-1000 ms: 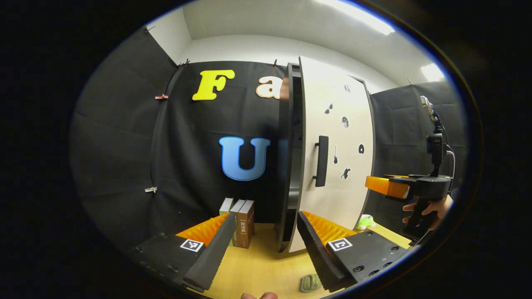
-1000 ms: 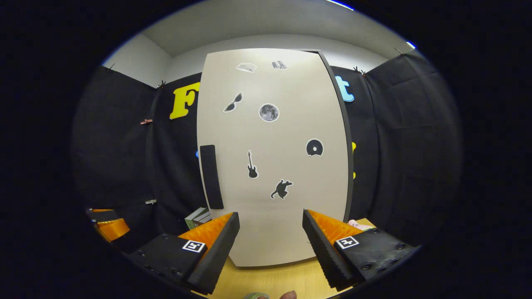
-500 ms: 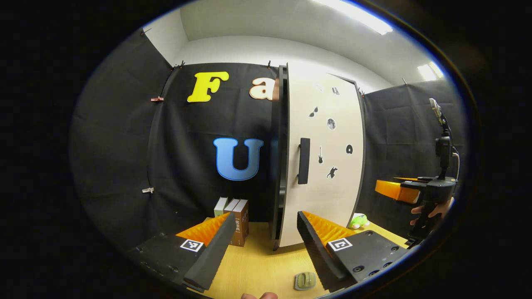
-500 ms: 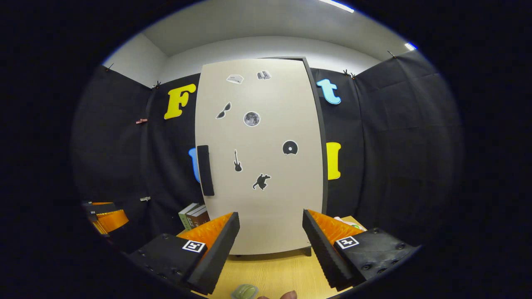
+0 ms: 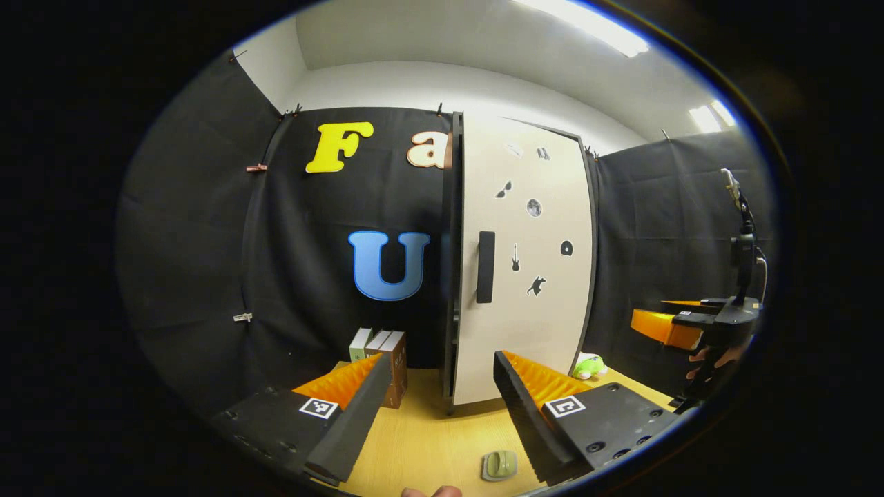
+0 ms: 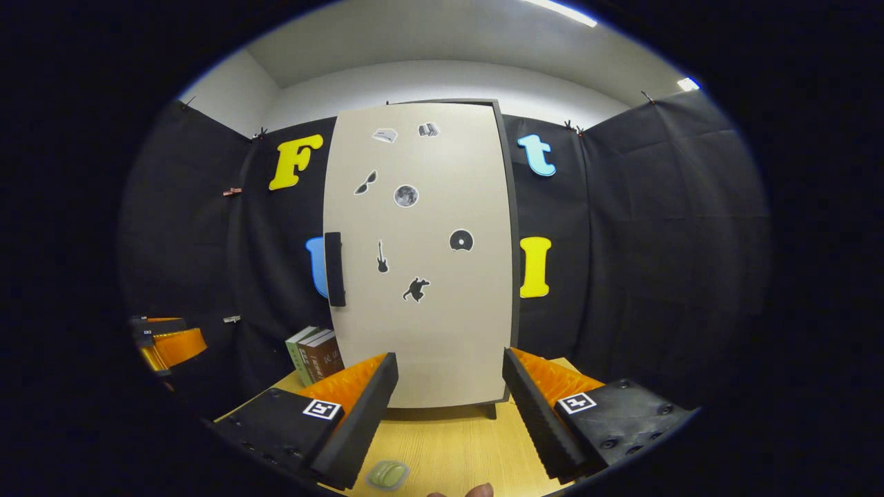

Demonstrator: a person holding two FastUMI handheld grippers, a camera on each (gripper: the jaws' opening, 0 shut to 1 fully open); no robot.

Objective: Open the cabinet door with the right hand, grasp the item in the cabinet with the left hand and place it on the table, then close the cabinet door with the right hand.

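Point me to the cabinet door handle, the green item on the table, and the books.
cabinet door handle (image 6: 335, 269): right gripper view, middle of the dark bar.
green item (image 5: 500, 464): left gripper view, its top face.
books (image 6: 319, 355): right gripper view, brown cover.

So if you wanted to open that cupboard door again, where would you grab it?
Grab the dark upright handle near the left edge of the cabinet door. It is a tall thin bar standing off the panel, so the right gripper, open now, could probably come straight at the front, put one finger on each side, and pull. The far edge looks like the hinge side.
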